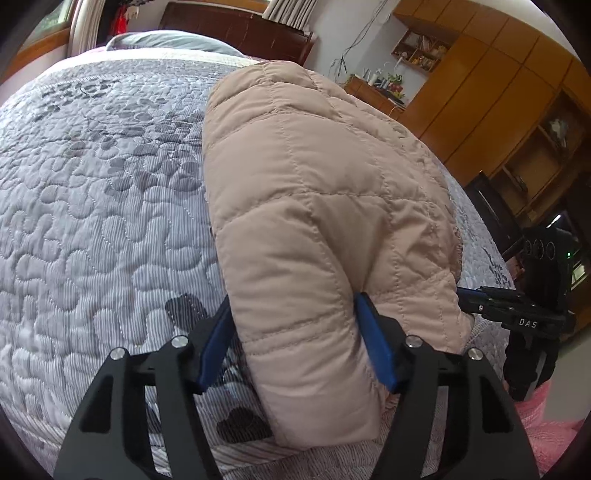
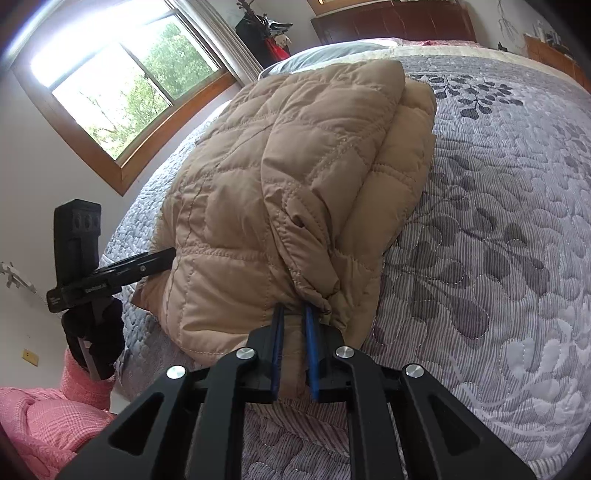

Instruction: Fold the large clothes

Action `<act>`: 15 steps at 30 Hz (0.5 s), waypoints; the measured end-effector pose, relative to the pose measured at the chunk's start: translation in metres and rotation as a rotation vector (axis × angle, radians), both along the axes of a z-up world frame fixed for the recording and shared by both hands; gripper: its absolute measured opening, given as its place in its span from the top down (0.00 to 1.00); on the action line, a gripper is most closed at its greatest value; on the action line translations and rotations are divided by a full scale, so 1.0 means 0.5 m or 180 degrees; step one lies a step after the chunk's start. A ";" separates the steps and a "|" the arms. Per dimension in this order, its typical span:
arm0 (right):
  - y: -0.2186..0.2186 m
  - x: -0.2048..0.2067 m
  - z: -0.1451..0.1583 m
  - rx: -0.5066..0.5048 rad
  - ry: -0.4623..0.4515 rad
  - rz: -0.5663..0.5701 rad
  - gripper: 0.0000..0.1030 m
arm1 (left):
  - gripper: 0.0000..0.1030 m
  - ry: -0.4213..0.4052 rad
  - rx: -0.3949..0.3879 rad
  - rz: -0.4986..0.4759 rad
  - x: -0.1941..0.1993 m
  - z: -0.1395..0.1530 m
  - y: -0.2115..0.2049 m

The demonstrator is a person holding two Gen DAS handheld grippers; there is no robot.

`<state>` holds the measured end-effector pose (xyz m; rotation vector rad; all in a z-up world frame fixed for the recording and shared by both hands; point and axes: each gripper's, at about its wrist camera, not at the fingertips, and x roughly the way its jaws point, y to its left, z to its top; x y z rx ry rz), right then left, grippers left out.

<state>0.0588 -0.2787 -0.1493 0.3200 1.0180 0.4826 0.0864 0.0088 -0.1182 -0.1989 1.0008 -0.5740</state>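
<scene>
Left gripper [image 1: 295,339]: jaws roughly half open, straddling near end of folded padded coat [image 1: 317,206]. Right blue pad touching the fabric, left pad beside it w/ a thin gap; firm pinch can't be told. Right gripper [image 2: 294,332]: jaws nearly closed, 2 blue pads clamped on a bunched fold at coat's near edge [image 2: 314,295], fabric puckered between them.

Coat beige/tan, quilted, folded into a thick bundle of at least 2 layers, lying on grey quilted bedspread [image 1: 92,221] w/ leaf pattern. Long axis running away from both cams toward headboard [image 1: 236,26]. Bulk of coat filling centre of both views, hiding the bedspread beyond and under it.

Seen from left cam: right gripper [image 1: 524,321] at right, black body lettered "DAS", tips buried at coat's edge. Seen from right cam: left gripper [image 2: 122,273] at left, 1 finger reaching in against coat's side. Gloved hand [image 2: 96,336] in black under it, pink sleeve [image 2: 44,413] below.

Around: grey pillow [image 1: 166,40] near headboard, dark wood. Window [image 2: 122,77] w/ wood frame, greenery outside, curtain [image 2: 229,48] beside it. Wooden wardrobe [image 1: 498,92] w/ open shelves on far side, low cabinet [image 1: 373,92] w/ small clutter, too small to name. Bedspread free of other items in both views.
</scene>
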 end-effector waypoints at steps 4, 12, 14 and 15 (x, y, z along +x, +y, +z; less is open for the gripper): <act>0.002 0.003 -0.001 -0.0033 -0.0009 0.0003 0.91 | 0.37 0.0042 -0.0030 -0.0060 0.020 -0.007 -0.002; -0.004 -0.024 0.035 0.0084 -0.0068 -0.0051 0.82 | 0.33 0.0073 0.0102 0.0067 0.015 0.032 0.009; 0.000 -0.041 0.053 0.0013 -0.0128 -0.0083 0.76 | 0.30 -0.0039 0.0300 0.0167 -0.009 0.058 0.006; 0.004 -0.049 0.064 -0.0049 -0.0143 -0.0113 0.70 | 0.24 -0.0074 0.0377 0.0201 -0.018 0.068 0.004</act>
